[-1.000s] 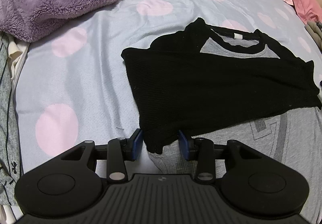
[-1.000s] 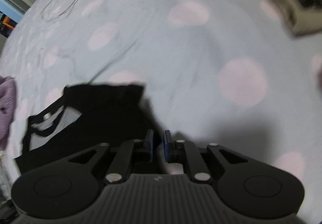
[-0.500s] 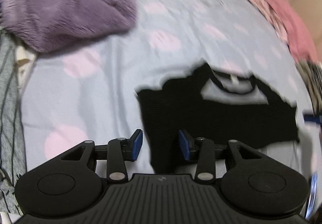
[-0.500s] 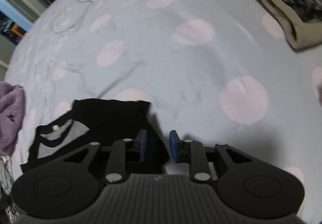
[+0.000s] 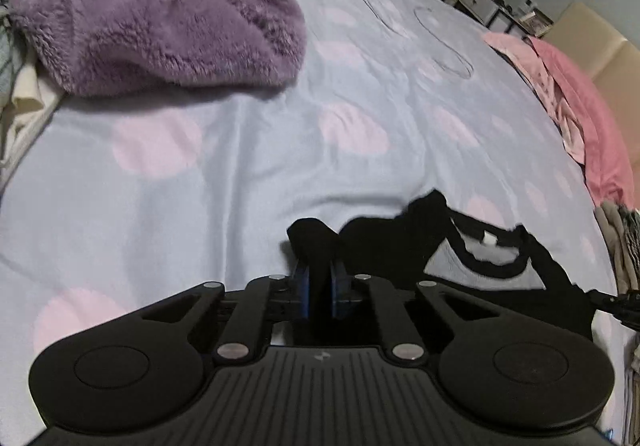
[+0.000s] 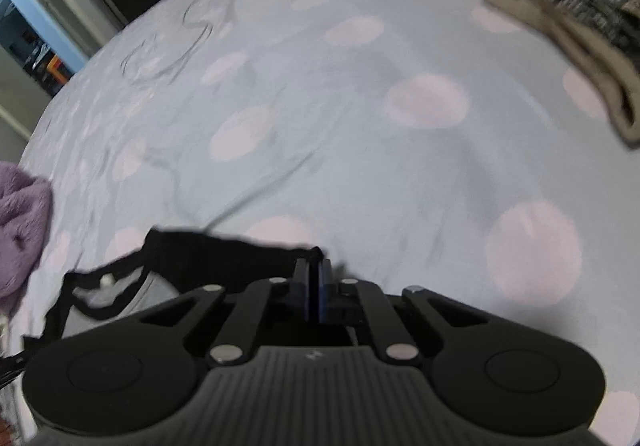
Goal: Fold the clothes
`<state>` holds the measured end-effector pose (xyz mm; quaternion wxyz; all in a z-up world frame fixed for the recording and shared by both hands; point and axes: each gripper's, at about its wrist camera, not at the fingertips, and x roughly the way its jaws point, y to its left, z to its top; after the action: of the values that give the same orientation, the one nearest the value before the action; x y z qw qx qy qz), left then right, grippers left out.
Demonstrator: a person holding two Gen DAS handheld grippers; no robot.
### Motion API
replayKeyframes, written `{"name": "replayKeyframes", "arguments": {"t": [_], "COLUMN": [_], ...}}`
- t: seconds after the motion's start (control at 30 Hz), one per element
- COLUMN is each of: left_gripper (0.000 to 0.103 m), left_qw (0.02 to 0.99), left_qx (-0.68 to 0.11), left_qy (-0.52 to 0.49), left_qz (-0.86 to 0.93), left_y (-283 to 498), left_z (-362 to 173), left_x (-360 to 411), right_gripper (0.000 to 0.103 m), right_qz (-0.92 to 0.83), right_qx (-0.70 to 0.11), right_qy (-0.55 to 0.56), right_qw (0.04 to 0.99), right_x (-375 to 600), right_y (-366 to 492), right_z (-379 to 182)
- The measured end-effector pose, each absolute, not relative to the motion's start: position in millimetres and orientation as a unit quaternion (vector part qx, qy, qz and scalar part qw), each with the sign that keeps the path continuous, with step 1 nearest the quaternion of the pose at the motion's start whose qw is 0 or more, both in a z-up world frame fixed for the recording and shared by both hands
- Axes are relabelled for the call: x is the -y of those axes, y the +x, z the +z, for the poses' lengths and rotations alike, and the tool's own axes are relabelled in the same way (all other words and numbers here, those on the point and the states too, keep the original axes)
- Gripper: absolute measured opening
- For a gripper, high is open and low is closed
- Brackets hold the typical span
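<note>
A black top with a grey inner neck (image 5: pixel 404 242) lies on the blue bedsheet with pink dots (image 5: pixel 240 181). My left gripper (image 5: pixel 320 286) is shut on its left black edge, and a fold of cloth stands up between the blue pads. My right gripper (image 6: pixel 315 286) is shut on the top's right edge (image 6: pixel 224 254). The white neck label (image 5: pixel 489 238) shows near the collar. The top's lower part is hidden under both grippers.
A purple fleece heap (image 5: pixel 152 5) lies at the far left. Pink clothes (image 5: pixel 580 113) lie along the right edge of the bed. A folded olive and dark stack (image 6: pixel 568 29) sits at the far right. Striped and cream clothes (image 5: pixel 20 101) lie at the left edge.
Both grippers were open half a second ago and have closed on the top's edges. Both views now look further up the bed, and the black edge is bunched up.
</note>
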<state>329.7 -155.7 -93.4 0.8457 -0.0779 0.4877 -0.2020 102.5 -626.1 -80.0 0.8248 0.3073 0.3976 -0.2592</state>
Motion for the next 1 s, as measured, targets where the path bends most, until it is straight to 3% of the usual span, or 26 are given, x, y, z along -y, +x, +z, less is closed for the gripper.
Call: {"name": "replayKeyframes", "arguments": {"t": [0.07, 0.13, 0.23, 0.43, 0.5, 0.73, 1.0], "left_gripper": [0.008, 0.017, 0.027, 0.028, 0.028, 0.028, 0.028], "left_qw": [0.846, 0.843, 0.843, 0.854, 0.853, 0.831, 0.783], "left_qx": [-0.492, -0.5, -0.504, -0.485, -0.482, -0.508, -0.563], "left_qy": [-0.07, -0.059, -0.041, 0.007, 0.024, 0.074, 0.108], "left_qz": [-0.196, -0.19, -0.183, -0.189, -0.197, -0.214, -0.241], "left_y": [329.1, 328.0, 322.2, 294.8, 281.4, 220.9, 131.3], "left_z": [-94.6, -95.8, -91.2, -67.4, -60.5, -45.9, -49.6], "left_x": [157.7, 158.9, 156.2, 149.1, 147.9, 137.8, 119.9], "right_gripper": [0.005, 0.01, 0.03, 0.034, 0.042, 0.044, 0.044], "right_qz": [-0.266, -0.27, -0.276, -0.235, -0.217, -0.135, -0.017], "right_qx": [-0.398, -0.404, -0.411, -0.427, -0.434, -0.466, -0.562], "right_qy": [0.31, 0.31, 0.298, 0.298, 0.274, 0.196, 0.129], "right_qw": [0.822, 0.817, 0.816, 0.821, 0.83, 0.852, 0.817], "right_x": [629.1, 631.0, 632.9, 636.4, 627.6, 581.0, 493.2], "right_y": [100.8, 99.1, 91.2, 57.3, 44.4, 0.1, -55.1], "right_z": [-81.5, -82.0, -73.0, -48.4, -41.9, -33.4, -53.2]}}
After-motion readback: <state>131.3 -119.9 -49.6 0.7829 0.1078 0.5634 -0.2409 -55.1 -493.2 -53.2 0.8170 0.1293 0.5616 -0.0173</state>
